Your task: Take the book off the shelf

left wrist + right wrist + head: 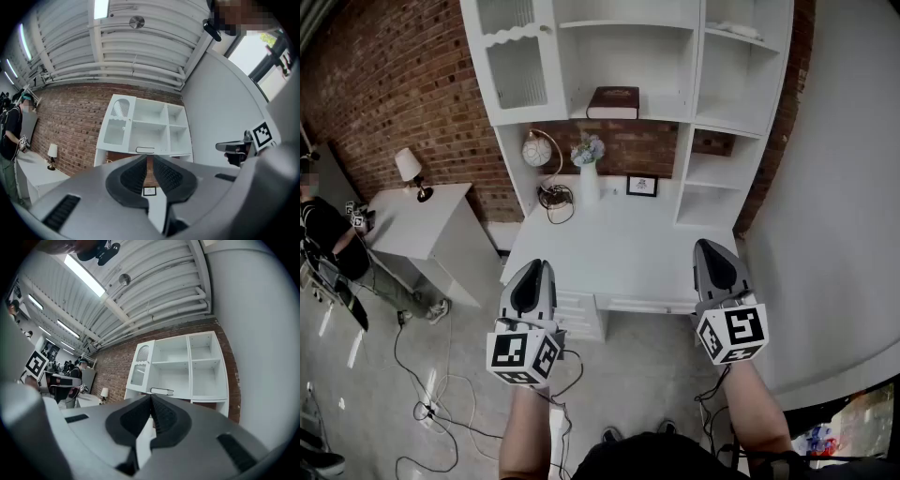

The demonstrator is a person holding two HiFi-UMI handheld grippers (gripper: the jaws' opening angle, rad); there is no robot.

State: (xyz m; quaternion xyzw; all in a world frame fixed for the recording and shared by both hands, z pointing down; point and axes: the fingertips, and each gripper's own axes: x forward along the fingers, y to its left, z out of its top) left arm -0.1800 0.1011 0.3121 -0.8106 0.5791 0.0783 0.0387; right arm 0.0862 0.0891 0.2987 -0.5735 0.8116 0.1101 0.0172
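The book (613, 102) lies flat on the middle shelf (628, 120) of the white unit, above the counter (619, 248) and well apart from both tools. The left hand-held gripper (541, 266) and right hand-held gripper (705, 245) are both closed tight and empty (nothing pinched). I'd open one wide first, go in level, clamp the front edge and slide it straight out, clear of the vase (589, 178)

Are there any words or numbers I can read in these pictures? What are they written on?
No text here can be read.
Book on the shelf: a pale mark on its dark cover, too small to read.
Framed picture on the desk: too small to read.
Left hand-held gripper and right hand-held gripper: black-and-white square patterns only, no letters or numbers.
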